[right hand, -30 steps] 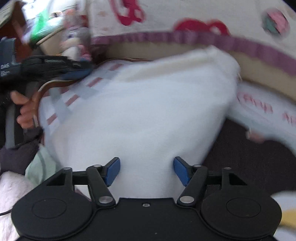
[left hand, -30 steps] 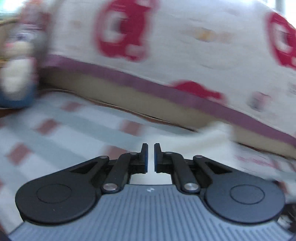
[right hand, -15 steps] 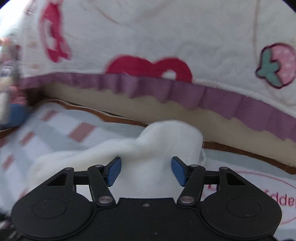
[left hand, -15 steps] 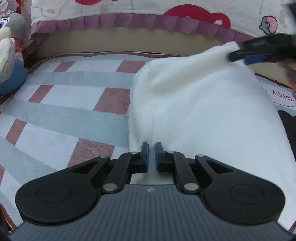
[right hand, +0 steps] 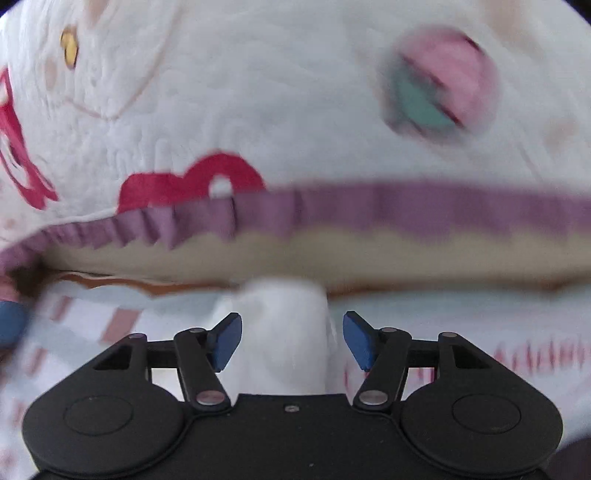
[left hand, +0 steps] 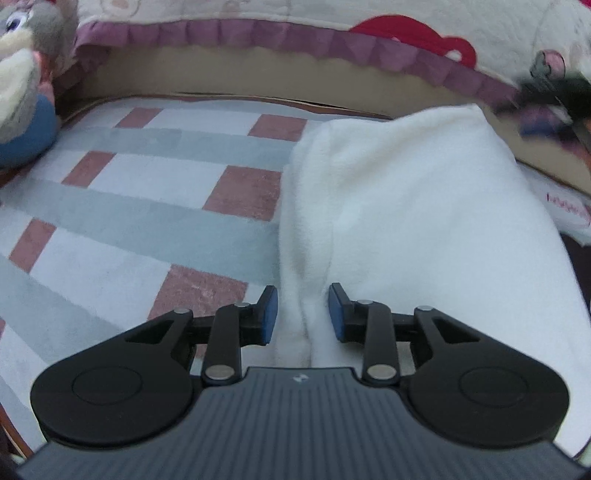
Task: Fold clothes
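A white fleecy garment lies folded on a checked mat, its left edge running toward me. My left gripper stands open, its blue pads on either side of that near edge fold without pinching it. In the right wrist view my right gripper is open too, with a far corner of the white garment between its fingers. The right gripper shows as a dark blur at the garment's far right corner in the left wrist view.
A quilted cover with red and strawberry prints and a purple frill hangs over a beige edge behind the mat. A stuffed toy sits at the far left. A printed white mat lies at the right.
My left gripper has opened and let go of the garment's near edge. The right gripper has moved closer to the quilted cover, still open over the far corner.
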